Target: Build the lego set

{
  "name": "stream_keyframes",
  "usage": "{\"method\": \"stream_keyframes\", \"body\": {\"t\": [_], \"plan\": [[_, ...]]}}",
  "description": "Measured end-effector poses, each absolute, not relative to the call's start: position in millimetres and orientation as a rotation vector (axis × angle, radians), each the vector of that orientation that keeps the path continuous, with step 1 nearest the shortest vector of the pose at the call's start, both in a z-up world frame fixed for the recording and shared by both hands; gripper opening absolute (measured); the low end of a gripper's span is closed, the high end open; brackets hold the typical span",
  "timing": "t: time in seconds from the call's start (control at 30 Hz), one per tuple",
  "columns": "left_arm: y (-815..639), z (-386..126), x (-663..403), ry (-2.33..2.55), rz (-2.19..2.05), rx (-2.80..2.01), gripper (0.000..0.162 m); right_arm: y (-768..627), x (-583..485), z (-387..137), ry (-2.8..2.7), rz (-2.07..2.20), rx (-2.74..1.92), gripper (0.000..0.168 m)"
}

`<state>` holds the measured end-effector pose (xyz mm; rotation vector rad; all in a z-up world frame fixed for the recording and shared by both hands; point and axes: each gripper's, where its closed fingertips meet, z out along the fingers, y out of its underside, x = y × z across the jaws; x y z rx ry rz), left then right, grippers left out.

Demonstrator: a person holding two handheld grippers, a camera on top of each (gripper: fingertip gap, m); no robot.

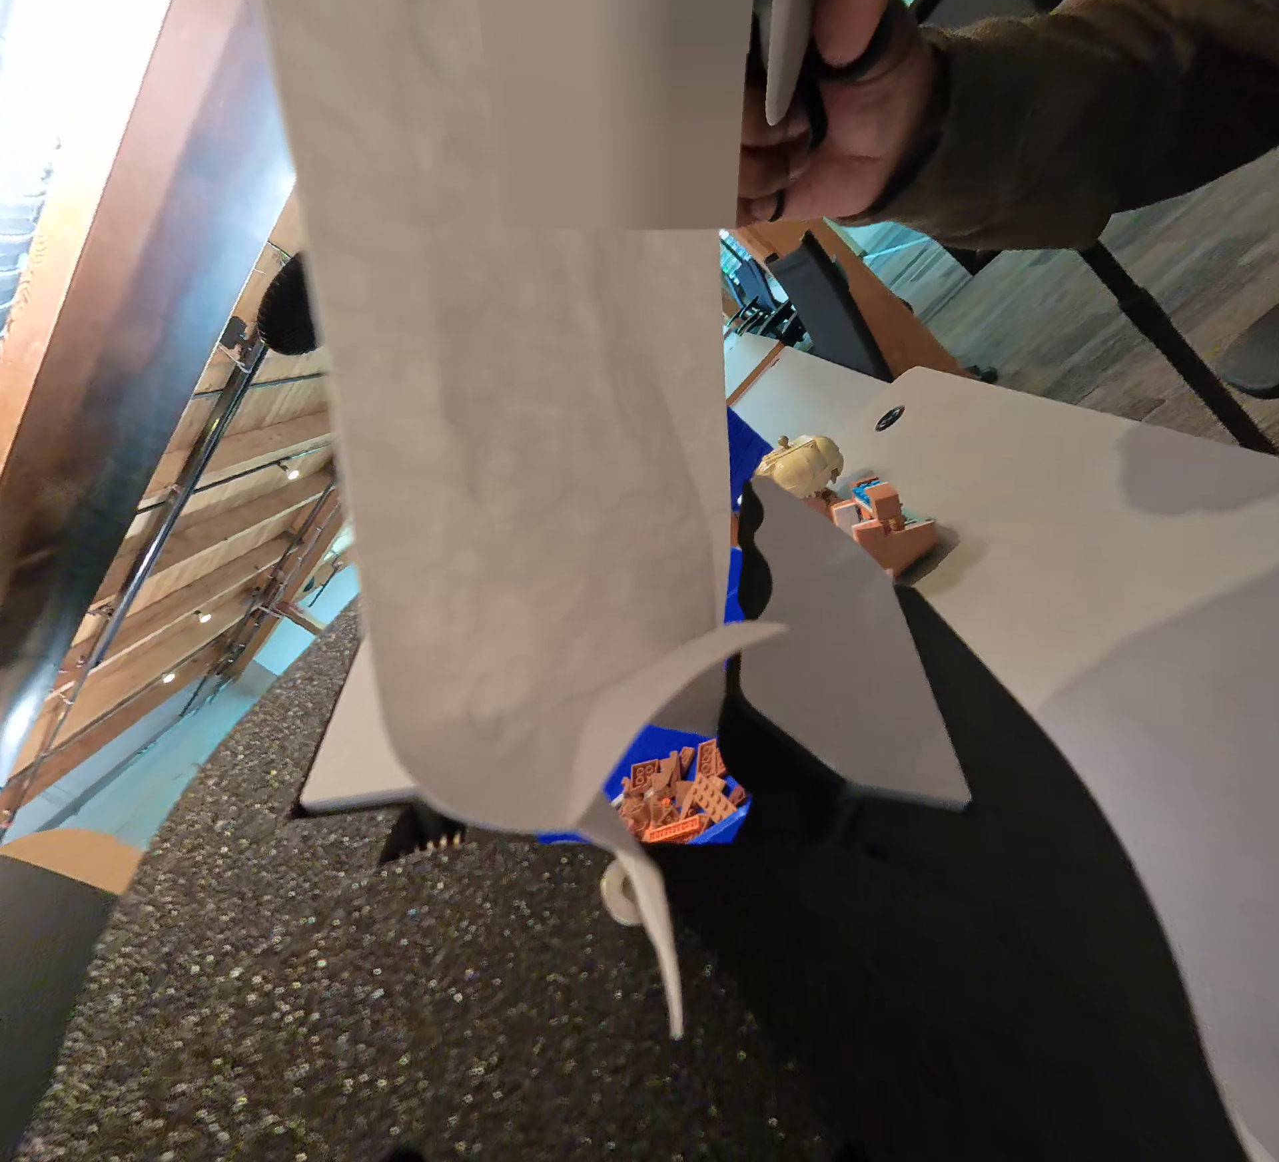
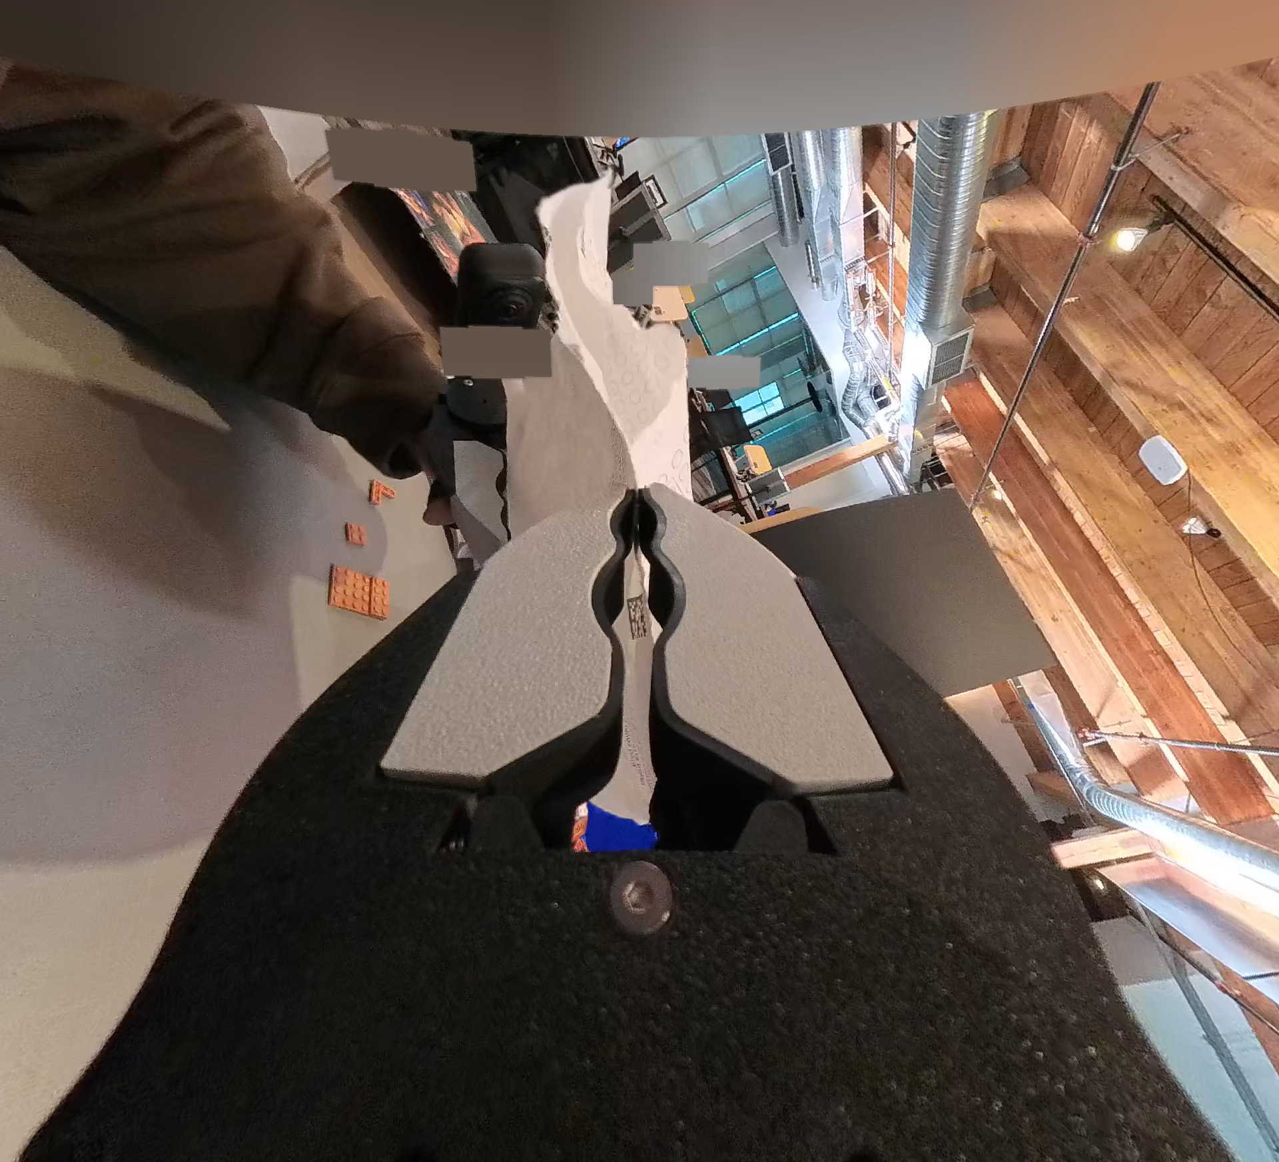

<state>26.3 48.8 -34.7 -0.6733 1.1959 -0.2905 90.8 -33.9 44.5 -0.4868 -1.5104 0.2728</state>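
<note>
The smooth pale-grey table fills the left of the right wrist view. Above it hangs a long white paper bag, thin, creased and curling at its lower end, faintly printed with small rings. The right gripper, with pebbled grey pads on black foam-textured housing, is pinched tight on this bag; a square printed code patch and a line of tiny print sit between its fingers. The bag covers most of the left gripper: only one grey finger shows, so its state cannot be told. Below, a blue bin holds loose brown studded bricks. A small tan-and-pink half-built model stands on the table, and flat orange plates lie apart.
</note>
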Motion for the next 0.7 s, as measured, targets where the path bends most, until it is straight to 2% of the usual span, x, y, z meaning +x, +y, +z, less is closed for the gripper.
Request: {"method": "stream_keyframes", "body": {"t": [0.03,0.5,0.7], "plan": [[48.6,-34.4,26.3,1.199,-0.276,-0.668,0.056,-34.2,91.2,44.0,-1.512,0.277,-0.484,0.000],[50.2,-40.0,28.2,1.228,-0.175,-0.636,0.057,-33.1,93.3,38.7,-1.520,0.336,-0.468,0.000],[76.9,-52.3,23.7,1.207,-0.113,-0.792,0.054,4.9,103.8,46.5,-1.472,0.284,-0.561,0.000]]}}
